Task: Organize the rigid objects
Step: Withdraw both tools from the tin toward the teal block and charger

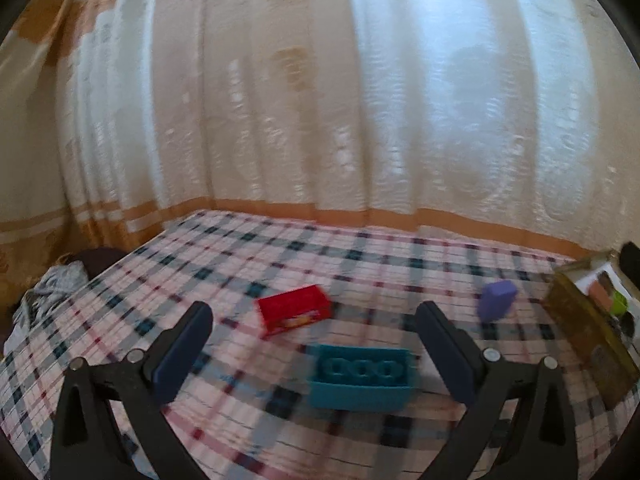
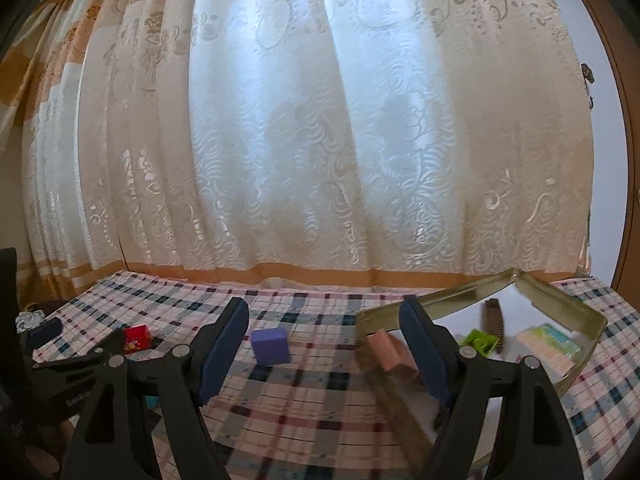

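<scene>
A teal toy brick [image 1: 361, 376] lies on the checked tablecloth [image 1: 280, 264] between the tips of my open left gripper [image 1: 316, 340], which is empty. A red box [image 1: 294, 310] lies just beyond it, and a purple block [image 1: 497, 300] stands to the right. My right gripper [image 2: 324, 340] is open and empty above the cloth. The purple block [image 2: 271, 346] sits between its fingers, farther off. A gold tin tray [image 2: 576, 312] at the right holds a pink block [image 2: 386, 348], a green piece [image 2: 478, 340], a dark ridged piece [image 2: 494, 316] and a pale pack [image 2: 550, 344].
A patterned curtain [image 2: 320, 140] hangs right behind the table's far edge. The tin tray's near wall [image 1: 588, 336] shows at the right of the left wrist view. The red box [image 2: 136, 338] and my left gripper [image 2: 60, 360] show at the left of the right wrist view.
</scene>
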The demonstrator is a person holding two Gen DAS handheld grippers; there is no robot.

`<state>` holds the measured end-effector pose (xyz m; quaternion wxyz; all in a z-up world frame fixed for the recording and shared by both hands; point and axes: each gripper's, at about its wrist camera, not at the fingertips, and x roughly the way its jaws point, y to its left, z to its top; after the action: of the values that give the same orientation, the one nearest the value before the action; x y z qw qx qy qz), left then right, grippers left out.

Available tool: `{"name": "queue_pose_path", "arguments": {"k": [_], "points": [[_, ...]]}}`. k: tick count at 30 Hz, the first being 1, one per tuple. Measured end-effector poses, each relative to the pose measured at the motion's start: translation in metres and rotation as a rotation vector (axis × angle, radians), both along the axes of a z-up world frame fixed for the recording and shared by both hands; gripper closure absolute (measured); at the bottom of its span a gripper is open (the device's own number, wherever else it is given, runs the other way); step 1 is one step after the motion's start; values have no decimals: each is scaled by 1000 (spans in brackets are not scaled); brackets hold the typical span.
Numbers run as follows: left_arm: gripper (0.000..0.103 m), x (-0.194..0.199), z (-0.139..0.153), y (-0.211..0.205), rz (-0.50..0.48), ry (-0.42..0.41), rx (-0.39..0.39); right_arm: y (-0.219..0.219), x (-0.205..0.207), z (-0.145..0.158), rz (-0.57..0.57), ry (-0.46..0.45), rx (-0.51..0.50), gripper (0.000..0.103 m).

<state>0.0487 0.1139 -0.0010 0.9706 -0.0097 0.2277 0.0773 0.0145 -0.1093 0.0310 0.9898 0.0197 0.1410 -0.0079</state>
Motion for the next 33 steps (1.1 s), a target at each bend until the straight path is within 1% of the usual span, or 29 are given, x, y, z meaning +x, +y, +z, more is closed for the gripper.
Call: {"name": "queue_pose_path", "arguments": {"k": [4,6,7,9,11,13,17,18,22,24,26,27,30,33], "points": [[0,6,-4,23,53,43,-36,12,12,-4,-4,50,26,23],[0,9,-7,31,74,65,-41,14,11,-10,3,48,33,23],[0,10,-8,33,80,74,-49,14,10,-12,7,48,30,23],[0,12,-12,35,77,102,-64,17,11,-19,42,80,9,23],[0,16,-15,34,48,137,-64,20,13,-25,61,116,-13,23],[0,20,-19,31,27,177,-55,22,14,-27,75,136,-14,23],[0,19,-23,29,-48,201,-108,28,14,-29,113,153,-26,23],[0,18,-23,25,-69,202,-102,29,14,-29,116,154,-35,23],[0,19,-23,5,-142,205,-37,31,13,-29,106,149,-40,23],[0,24,-25,2,-152,226,-38,30,13,-29,103,161,-29,23],[0,29,-26,-1,-170,240,-60,28,15,-30,106,174,-11,23],[0,31,-27,-3,-170,246,-54,28,15,-30,109,179,-7,23],[0,31,-26,-9,-171,240,-23,30,15,-30,114,180,-11,23],[0,24,-21,-10,-193,197,-19,31,14,-31,115,180,-16,23]]}}
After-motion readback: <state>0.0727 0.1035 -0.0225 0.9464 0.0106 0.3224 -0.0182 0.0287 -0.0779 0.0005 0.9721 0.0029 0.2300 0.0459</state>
